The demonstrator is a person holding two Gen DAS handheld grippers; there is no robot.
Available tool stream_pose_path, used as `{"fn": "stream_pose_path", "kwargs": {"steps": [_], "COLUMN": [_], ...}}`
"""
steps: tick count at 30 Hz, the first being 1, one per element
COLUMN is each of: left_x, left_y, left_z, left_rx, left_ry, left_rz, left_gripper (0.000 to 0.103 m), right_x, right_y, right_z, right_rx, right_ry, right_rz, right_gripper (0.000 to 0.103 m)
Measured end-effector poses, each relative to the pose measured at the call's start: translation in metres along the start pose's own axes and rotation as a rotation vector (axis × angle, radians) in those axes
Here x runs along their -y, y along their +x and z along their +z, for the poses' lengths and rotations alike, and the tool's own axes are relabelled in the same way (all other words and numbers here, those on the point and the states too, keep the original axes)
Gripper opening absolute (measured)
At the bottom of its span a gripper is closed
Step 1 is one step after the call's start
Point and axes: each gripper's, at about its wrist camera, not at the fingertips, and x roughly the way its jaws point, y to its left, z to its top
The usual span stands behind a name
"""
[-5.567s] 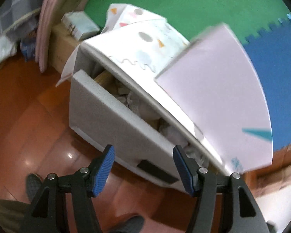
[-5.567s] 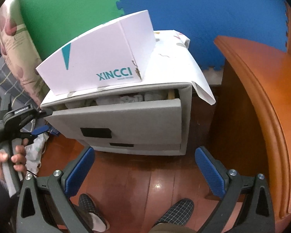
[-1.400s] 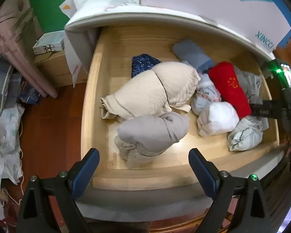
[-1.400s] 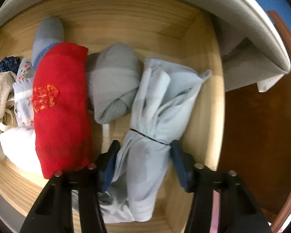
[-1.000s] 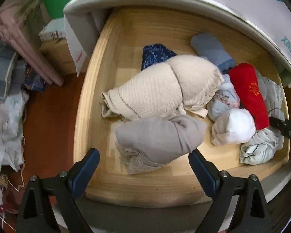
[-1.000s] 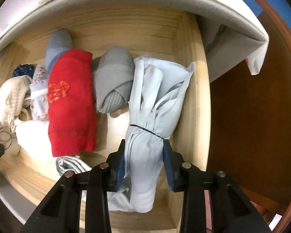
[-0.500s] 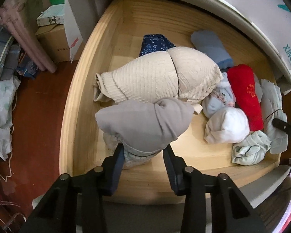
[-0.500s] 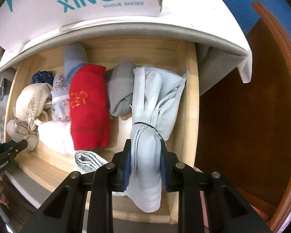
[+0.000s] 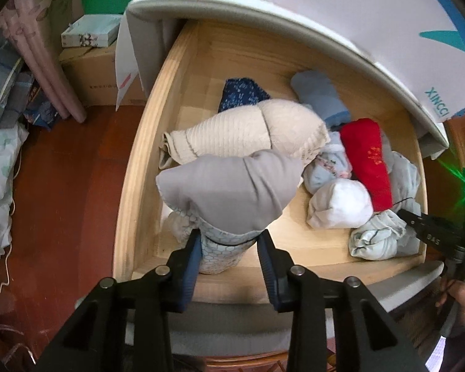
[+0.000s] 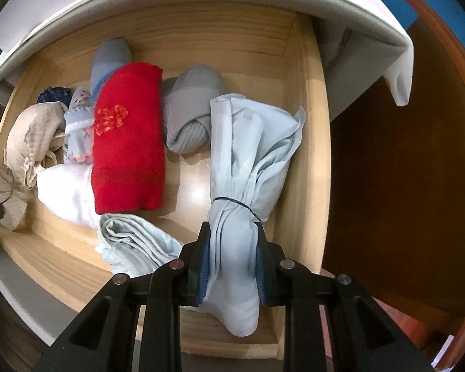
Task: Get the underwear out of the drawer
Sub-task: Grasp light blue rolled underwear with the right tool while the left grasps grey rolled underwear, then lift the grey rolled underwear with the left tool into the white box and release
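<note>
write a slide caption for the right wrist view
Right gripper clamps a banded pale blue cloth bundle above the open wooden drawer.

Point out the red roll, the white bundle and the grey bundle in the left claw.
red roll [image 10: 127, 142], right wrist view, middle of its top face
white bundle [image 9: 341, 206], left wrist view, its rounded top
grey bundle [image 9: 229, 192], left wrist view, its smooth grey face above the claw
</note>
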Motion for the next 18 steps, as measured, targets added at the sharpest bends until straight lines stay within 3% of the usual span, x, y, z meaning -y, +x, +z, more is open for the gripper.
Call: {"fn": "stream_pose_path", "kwargs": {"steps": [10,18], "left_x": [0.004,0.008], "left_y": [-0.028,-0.074], "left_z": [0.0,0.009], "left_rx": [0.041,0.117], "left_ry": [0.012,0.067], "left_rz": [0.01,-0.006], "left_gripper": [0.035,0.035], "right_x": [-0.014,-0.014], "right_y": [0.001,0.004], "right_z": [-0.002,-0.003], "right_rx": [0.04,0.059], "right_ry": [-0.043,-0.043], "right_rz": [-0.056,-0.054], "right_gripper": [0.022,0.022]}}
